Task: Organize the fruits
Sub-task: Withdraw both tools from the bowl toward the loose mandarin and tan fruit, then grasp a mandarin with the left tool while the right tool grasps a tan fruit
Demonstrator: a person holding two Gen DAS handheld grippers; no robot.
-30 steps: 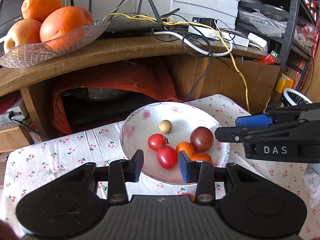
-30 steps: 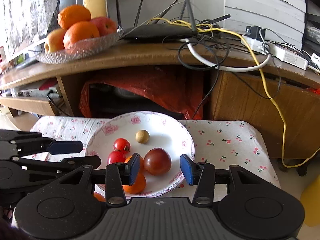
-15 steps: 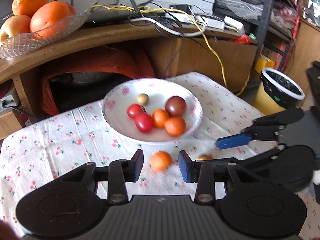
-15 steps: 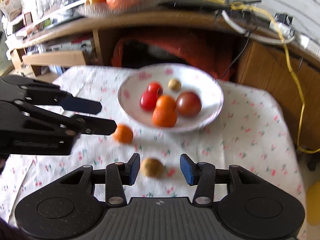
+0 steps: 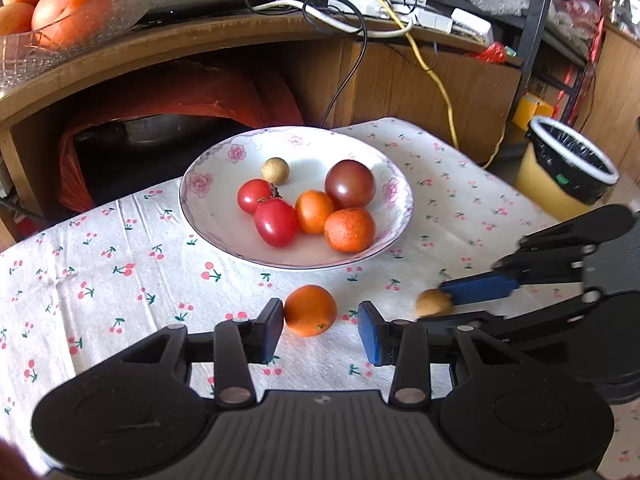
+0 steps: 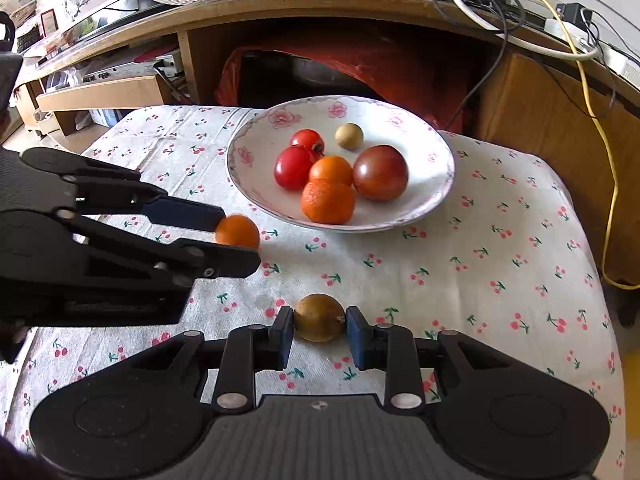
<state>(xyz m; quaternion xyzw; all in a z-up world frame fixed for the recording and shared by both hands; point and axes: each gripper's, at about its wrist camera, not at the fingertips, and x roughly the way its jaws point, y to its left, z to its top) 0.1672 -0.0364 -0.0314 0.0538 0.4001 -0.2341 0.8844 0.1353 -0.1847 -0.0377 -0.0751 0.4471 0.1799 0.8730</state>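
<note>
A flowered white plate (image 5: 200,184) (image 6: 440,184) on the cherry-print cloth holds two red tomatoes, two small oranges, a dark tomato and a small brown fruit. In front of it a loose small orange (image 5: 310,311) (image 6: 238,231) lies on the cloth between the fingers of my left gripper (image 5: 320,328) (image 6: 236,240). That gripper is open: the left pad is at the orange's skin and a gap shows on the right. My right gripper (image 6: 320,322) (image 5: 434,306) has its jaws closing on a round brown fruit (image 6: 319,318) (image 5: 432,303), both pads pressing its sides.
Behind the plate stands a wooden shelf with a glass bowl (image 5: 24,52) of large oranges, a router and tangled cables (image 5: 360,12). A red bag (image 5: 192,96) fills the space under it. A yellow bin (image 5: 560,176) stands right of the table.
Both grippers drew back from the plate and sank to the cloth. The right jaws went from wide around the brown fruit to closed on it. The left fingers came down around the orange.
</note>
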